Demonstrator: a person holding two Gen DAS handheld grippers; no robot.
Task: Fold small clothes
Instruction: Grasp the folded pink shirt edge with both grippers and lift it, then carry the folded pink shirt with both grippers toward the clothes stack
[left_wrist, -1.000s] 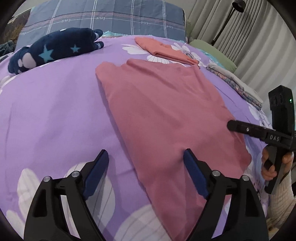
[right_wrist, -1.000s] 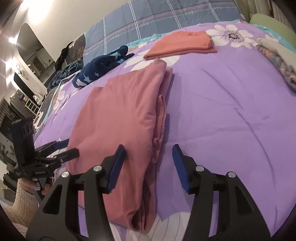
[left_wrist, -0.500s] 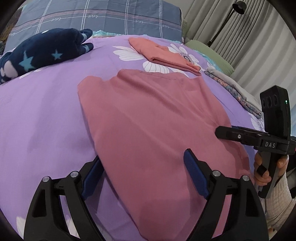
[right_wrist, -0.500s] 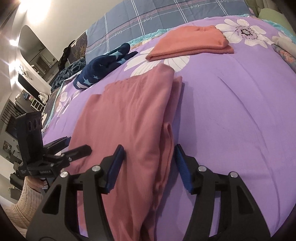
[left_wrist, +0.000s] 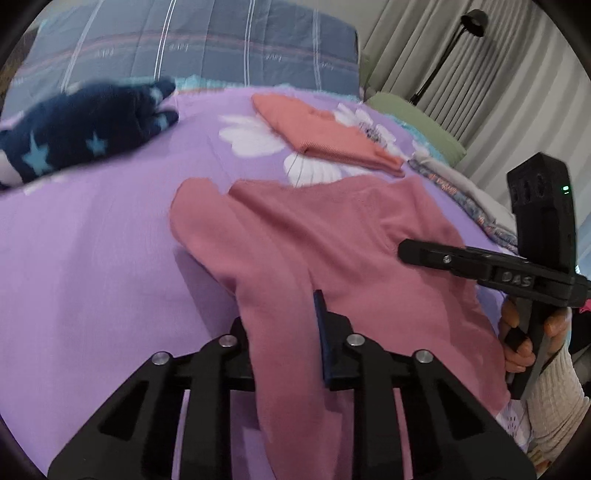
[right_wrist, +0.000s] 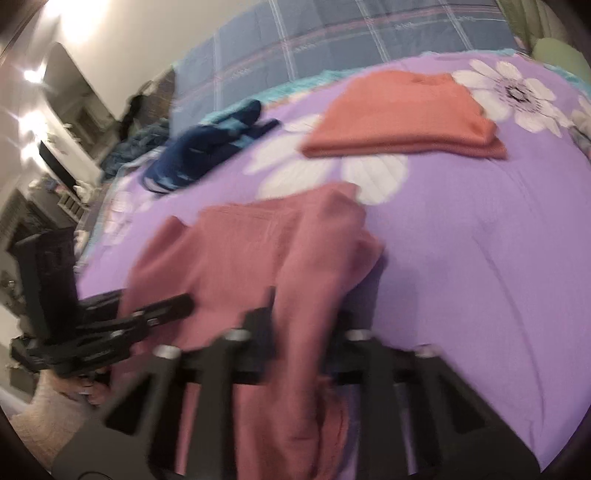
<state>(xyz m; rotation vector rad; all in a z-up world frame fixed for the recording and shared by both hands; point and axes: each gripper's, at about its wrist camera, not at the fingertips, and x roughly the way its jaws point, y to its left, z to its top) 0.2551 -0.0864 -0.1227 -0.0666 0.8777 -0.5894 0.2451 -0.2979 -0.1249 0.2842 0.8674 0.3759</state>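
Navy star garment (left_wrist: 85, 129): lies at ten o'clock on the bed (left_wrist: 92, 258), well apart from your work.
Left tool (left_wrist: 284, 332): your jaws are closing with the near left edge of the pink garment (left_wrist: 332, 251) between them; the cloth runs up out of the grip.
Pink garment: spread mid-bed, its near end bunched toward six o'clock.
Orange folded garment (left_wrist: 325, 136): at one o'clock beyond the pink one, resting on the white flowers.
Right tool (right_wrist: 299, 325): your jaws are closing with the pink garment's right edge between them, though the view is blurred.
Folded stack (left_wrist: 461, 195): at three o'clock by the bed edge.
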